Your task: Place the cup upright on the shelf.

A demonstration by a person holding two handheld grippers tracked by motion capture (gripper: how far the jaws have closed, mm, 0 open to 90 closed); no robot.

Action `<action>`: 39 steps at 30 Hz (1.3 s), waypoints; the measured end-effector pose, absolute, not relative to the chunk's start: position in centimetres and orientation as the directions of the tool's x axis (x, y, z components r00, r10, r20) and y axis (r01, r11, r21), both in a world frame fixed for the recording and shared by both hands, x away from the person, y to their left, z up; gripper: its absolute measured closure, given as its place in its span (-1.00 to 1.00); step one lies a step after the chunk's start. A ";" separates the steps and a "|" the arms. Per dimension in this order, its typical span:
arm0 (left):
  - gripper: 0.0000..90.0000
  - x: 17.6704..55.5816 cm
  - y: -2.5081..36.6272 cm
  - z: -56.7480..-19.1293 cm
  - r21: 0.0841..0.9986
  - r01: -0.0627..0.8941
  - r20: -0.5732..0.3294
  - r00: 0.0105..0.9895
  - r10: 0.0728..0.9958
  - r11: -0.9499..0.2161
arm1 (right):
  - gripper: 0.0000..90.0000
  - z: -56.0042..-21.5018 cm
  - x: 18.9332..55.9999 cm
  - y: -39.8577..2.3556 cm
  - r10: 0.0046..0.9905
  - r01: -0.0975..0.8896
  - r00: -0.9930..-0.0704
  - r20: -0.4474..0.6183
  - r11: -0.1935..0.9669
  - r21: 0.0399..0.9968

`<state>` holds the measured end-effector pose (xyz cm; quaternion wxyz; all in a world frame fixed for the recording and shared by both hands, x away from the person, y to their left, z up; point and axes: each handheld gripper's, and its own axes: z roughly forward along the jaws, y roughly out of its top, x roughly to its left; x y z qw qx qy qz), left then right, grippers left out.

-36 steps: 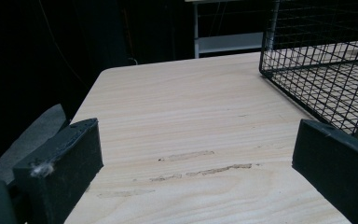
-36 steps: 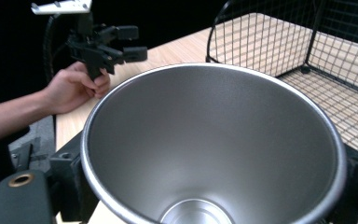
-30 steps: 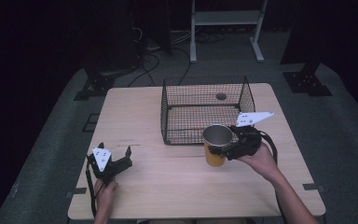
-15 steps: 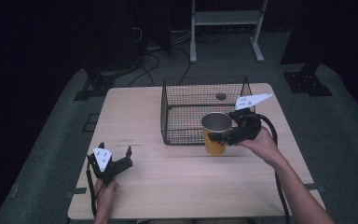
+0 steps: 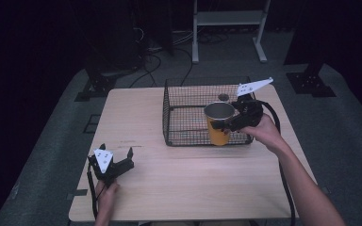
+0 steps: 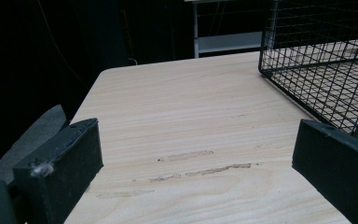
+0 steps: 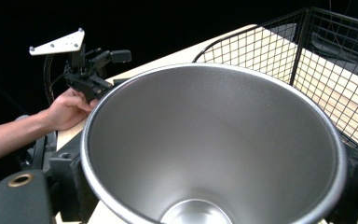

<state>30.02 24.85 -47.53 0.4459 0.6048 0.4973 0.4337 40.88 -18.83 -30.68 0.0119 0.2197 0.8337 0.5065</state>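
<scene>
A yellow cup (image 5: 219, 129) with a steel inside hangs upright, lifted off the table, at the front right wall of a black wire basket (image 5: 184, 117). My right gripper (image 5: 227, 123) is shut on the cup from the right. In the right gripper view the cup's (image 7: 214, 140) shiny empty bowl sits between the jaws, with the basket (image 7: 307, 70) behind it. My left gripper (image 5: 116, 150) rests open near the table's front left corner. Its jaws stand wide apart over bare wood (image 6: 196, 163).
The wooden table (image 5: 136, 113) has free room left of and in front of the basket. A small round object (image 5: 223, 97) lies inside the basket at the back. The basket's corner (image 6: 326, 70) is close to the right of the left gripper. The surroundings are dark floor with stands and cables.
My right gripper has carried the cup up and away from the table's front, toward the basket's front wall. The left gripper has stayed put.
</scene>
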 end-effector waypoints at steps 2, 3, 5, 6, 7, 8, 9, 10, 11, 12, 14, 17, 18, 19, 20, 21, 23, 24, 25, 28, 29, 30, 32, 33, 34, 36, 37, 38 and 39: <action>-0.98 30.0 24.9 -47.5 0.971 0.215 0.080 0.129 0.988 -0.107 | -0.72 -30.5 41.2 -18.8 0.375 0.354 -0.904 0.204 0.389 0.851; -0.98 30.0 24.8 -47.5 0.971 0.215 0.081 0.130 0.988 -0.107 | -0.72 -30.4 41.3 -18.7 0.377 0.351 -0.905 0.199 0.395 0.849; -0.98 30.0 24.8 -47.5 0.971 0.214 0.083 0.130 0.988 -0.109 | -0.72 -30.2 41.6 -18.5 0.378 0.350 -0.905 0.196 0.400 0.847; -0.98 30.0 24.8 -47.5 0.971 0.214 0.083 0.131 0.988 -0.110 | -0.72 -30.1 41.8 -18.4 0.376 0.350 -0.906 0.196 0.402 0.846; -0.98 30.0 24.8 -47.5 0.971 0.214 0.083 0.131 0.988 -0.110 | -0.72 -30.0 41.9 -18.3 0.375 0.351 -0.905 0.198 0.400 0.846; -0.98 30.0 24.8 -47.5 0.971 0.213 0.084 0.130 0.988 -0.110 | -0.72 -30.0 42.1 -18.3 0.374 0.349 -0.906 0.196 0.401 0.847; -0.98 30.0 24.8 -47.5 0.971 0.214 0.082 0.130 0.988 -0.109 | -0.72 -29.9 42.3 -18.2 0.378 0.352 -0.905 0.196 0.405 0.844; -0.98 30.0 24.8 -47.5 0.971 0.214 0.081 0.130 0.988 -0.108 | -0.72 -29.8 42.5 -18.1 0.380 0.350 -0.905 0.192 0.407 0.844; -0.98 30.0 24.9 -47.5 0.971 0.215 0.081 0.130 0.988 -0.108 | -0.72 -29.8 42.7 -18.0 0.380 0.350 -0.905 0.191 0.409 0.843; -0.98 30.0 24.9 -47.5 0.971 0.215 0.081 0.130 0.988 -0.108 | -0.72 -29.7 42.9 -18.0 0.380 0.351 -0.905 0.192 0.408 0.843; -0.98 30.0 24.8 -47.5 0.971 0.214 0.082 0.131 0.988 -0.109 | -0.72 -29.6 43.3 -17.8 0.383 0.353 -0.903 0.193 0.408 0.842; -0.98 30.0 24.8 -47.5 0.971 0.214 0.082 0.131 0.988 -0.108 | -0.72 -29.4 43.8 -17.7 0.386 0.351 -0.903 0.188 0.409 0.842; -0.98 30.0 24.9 -47.5 0.971 0.215 0.081 0.131 0.988 -0.108 | -0.72 -29.3 44.0 -17.6 0.387 0.354 -0.902 0.192 0.408 0.842; -0.98 30.0 24.9 -47.5 0.971 0.215 0.081 0.130 0.988 -0.108 | -0.72 -29.3 44.2 -17.6 0.388 0.354 -0.902 0.190 0.409 0.841; -0.98 30.0 24.9 -47.5 0.971 0.215 0.081 0.131 0.988 -0.108 | -0.72 -29.2 44.4 -17.6 0.390 0.355 -0.901 0.190 0.410 0.840; -0.98 30.0 24.9 -47.5 0.970 0.216 0.082 0.131 0.988 -0.109 | -0.72 -29.2 44.6 -17.5 0.392 0.357 -0.900 0.191 0.409 0.840; -0.98 30.0 24.9 -47.5 0.970 0.215 0.083 0.132 0.988 -0.111 | -0.72 -29.1 45.0 -17.5 0.395 0.362 -0.898 0.195 0.409 0.837; -0.98 30.0 24.9 -47.5 0.970 0.215 0.084 0.132 0.988 -0.111 | -0.73 -29.1 45.2 -17.5 0.396 0.364 -0.897 0.195 0.411 0.836; -0.98 30.0 24.9 -47.5 0.970 0.215 0.083 0.132 0.988 -0.110 | -0.72 -29.1 45.4 -17.5 0.400 0.366 -0.895 0.195 0.411 0.835; -0.98 30.0 24.9 -47.5 0.970 0.216 0.081 0.132 0.988 -0.108 | -0.73 -29.1 45.9 -17.4 0.406 0.371 -0.892 0.196 0.413 0.832; -0.98 30.0 24.9 -47.5 0.970 0.216 0.081 0.132 0.988 -0.108 | -0.73 -29.1 46.1 -17.4 0.406 0.372 -0.892 0.199 0.411 0.832; -0.98 30.0 24.9 -47.5 0.970 0.216 0.081 0.132 0.988 -0.108 | -0.73 -29.2 46.2 -17.4 0.407 0.377 -0.890 0.203 0.409 0.831; -0.98 30.0 24.9 -47.5 0.970 0.216 0.080 0.133 0.988 -0.108 | -0.73 -29.4 46.6 -17.4 0.414 0.385 -0.887 0.207 0.412 0.826; -0.98 30.0 24.9 -47.5 0.970 0.216 0.080 0.133 0.988 -0.108 | -0.73 -29.4 46.8 -17.3 0.416 0.388 -0.885 0.207 0.415 0.823; -0.98 30.0 24.9 -47.5 0.970 0.216 0.081 0.133 0.988 -0.108 | -0.73 -29.5 46.9 -17.3 0.419 0.387 -0.885 0.203 0.418 0.822; -0.98 30.0 24.9 -47.5 0.970 0.216 0.081 0.134 0.988 -0.109 | -0.73 -29.6 47.2 -17.2 0.422 0.388 -0.884 0.203 0.419 0.821; -0.98 30.0 24.8 -47.5 0.970 0.215 0.081 0.134 0.988 -0.109 | -0.73 -29.6 47.4 -17.2 0.422 0.389 -0.883 0.203 0.419 0.821; -0.98 30.0 24.8 -47.5 0.970 0.215 0.082 0.134 0.988 -0.109 | -0.73 -29.7 47.5 -17.1 0.424 0.389 -0.883 0.203 0.418 0.821; -0.98 30.0 24.8 -47.5 0.970 0.216 0.081 0.134 0.988 -0.109 | -0.73 -29.7 47.7 -17.1 0.423 0.388 -0.883 0.202 0.419 0.821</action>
